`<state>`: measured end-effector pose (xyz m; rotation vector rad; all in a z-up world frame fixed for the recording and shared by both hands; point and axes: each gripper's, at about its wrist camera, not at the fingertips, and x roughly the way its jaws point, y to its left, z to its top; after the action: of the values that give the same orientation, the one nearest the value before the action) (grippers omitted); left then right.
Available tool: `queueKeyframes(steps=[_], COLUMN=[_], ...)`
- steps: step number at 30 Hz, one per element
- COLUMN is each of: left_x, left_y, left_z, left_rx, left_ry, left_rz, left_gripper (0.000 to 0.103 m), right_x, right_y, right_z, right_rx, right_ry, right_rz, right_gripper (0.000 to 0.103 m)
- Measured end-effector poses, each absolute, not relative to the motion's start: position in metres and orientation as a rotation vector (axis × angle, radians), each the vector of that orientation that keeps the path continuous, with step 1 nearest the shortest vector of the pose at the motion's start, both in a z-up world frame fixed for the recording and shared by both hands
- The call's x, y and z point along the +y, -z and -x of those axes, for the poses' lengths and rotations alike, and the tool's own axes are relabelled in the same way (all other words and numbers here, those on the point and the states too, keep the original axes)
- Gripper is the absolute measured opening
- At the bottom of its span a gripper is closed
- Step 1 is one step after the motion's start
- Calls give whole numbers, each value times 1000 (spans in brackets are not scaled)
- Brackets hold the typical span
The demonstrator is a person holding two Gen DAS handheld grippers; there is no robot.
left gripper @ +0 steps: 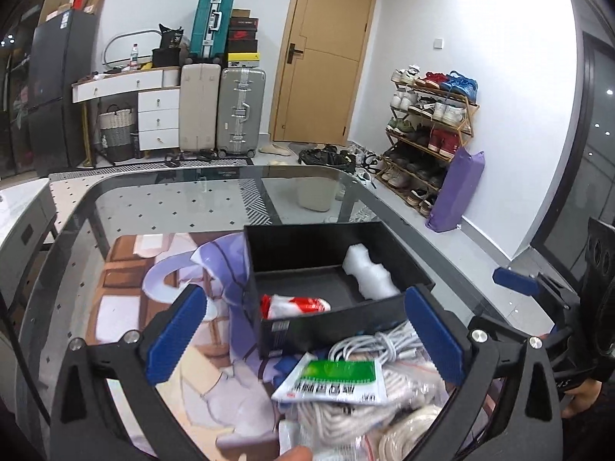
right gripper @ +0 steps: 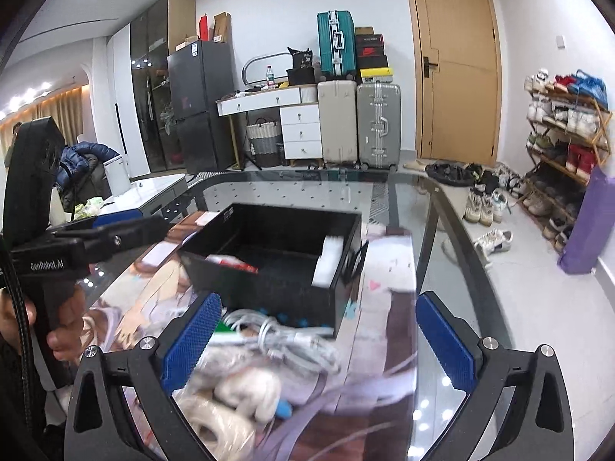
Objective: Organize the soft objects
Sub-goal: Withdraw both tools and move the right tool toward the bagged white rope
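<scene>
My left gripper point(left gripper: 305, 332) is spread wide, its blue pads point(left gripper: 175, 332) well apart and holding nothing. Between them, lower in the view, lies a white sachet with a green label point(left gripper: 333, 380), on top of a heap of soft things: a coiled white cable point(left gripper: 378, 340) and bagged cream rope point(left gripper: 346, 415). My right gripper point(right gripper: 317, 340) is just as wide open and empty, hovering over the same heap, with the cable point(right gripper: 284, 336) and rope bundle point(right gripper: 246, 392) blurred between its fingers.

Just beyond the heap stands a black open box point(left gripper: 330, 326). Inside it, a red-and-white packet point(left gripper: 294, 304) lies by the near wall and a white foam piece point(left gripper: 371, 274) lies along the right side.

Box and heap sit on a printed anime mat point(left gripper: 127, 292) spread over a glass table point(left gripper: 161, 203). Behind are stacked suitcases point(left gripper: 223, 111), a white drawer desk point(left gripper: 153, 111), a dark fridge point(left gripper: 57, 88), a tan wooden door point(left gripper: 323, 53) and a loaded shoe rack point(left gripper: 426, 134), with more shoes on the pale floor.
</scene>
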<state>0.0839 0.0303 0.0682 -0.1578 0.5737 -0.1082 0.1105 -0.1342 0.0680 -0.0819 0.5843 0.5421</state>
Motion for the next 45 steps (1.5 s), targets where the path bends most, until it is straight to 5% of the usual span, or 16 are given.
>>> queueKeyframes(steps=[45], left_x=[18], left_y=[-1], left_z=[-23], left_rx=[663], left_ry=[18], left_rz=[58], left_gripper=[103], right_x=[-121], right_y=[13], right_z=[-72], right_rx=[841], right_ry=[-640], right_rz=[186], right_gripper=[103])
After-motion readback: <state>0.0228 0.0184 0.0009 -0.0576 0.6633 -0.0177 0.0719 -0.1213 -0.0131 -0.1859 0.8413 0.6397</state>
